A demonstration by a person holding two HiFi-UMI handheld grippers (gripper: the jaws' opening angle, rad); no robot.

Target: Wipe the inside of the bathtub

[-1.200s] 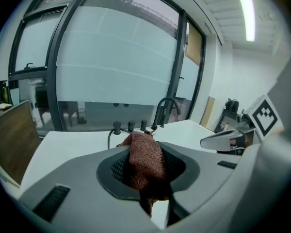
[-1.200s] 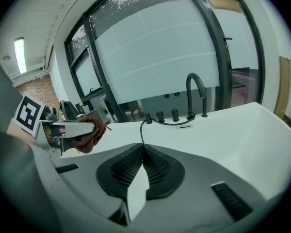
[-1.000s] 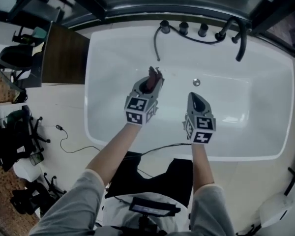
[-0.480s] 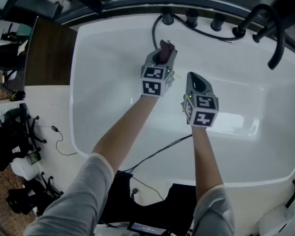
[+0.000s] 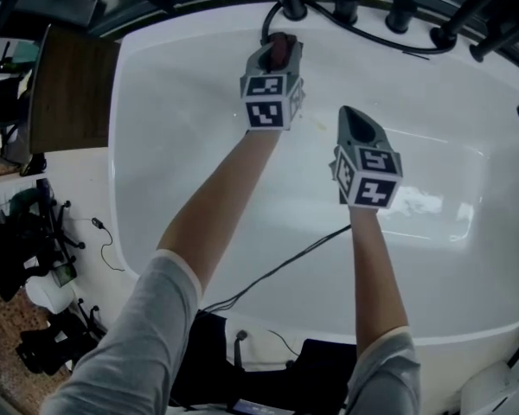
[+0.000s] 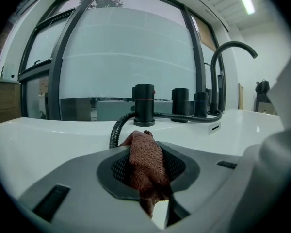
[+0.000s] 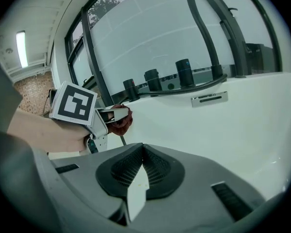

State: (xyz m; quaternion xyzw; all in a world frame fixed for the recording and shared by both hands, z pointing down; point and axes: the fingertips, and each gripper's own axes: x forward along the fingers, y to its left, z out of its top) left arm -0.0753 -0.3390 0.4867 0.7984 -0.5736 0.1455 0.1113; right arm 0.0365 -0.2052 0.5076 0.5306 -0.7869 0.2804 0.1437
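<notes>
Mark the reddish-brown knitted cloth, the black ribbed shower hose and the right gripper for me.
reddish-brown knitted cloth (image 6: 146, 161), left gripper view, its middle, pinched between the jaws.
black ribbed shower hose (image 6: 115, 128), left gripper view, the bend beside the cloth.
right gripper (image 7: 142, 152), right gripper view, where its closed tips meet.

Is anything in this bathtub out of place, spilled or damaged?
Nothing looks spilled or damaged. The only loose thing is the black hose, which hangs from the far rim into the bathtub, close to the cloth in the left gripper.

jaws clamping red cloth (image 6: 144, 166), black taps (image 6: 144, 105)
</notes>
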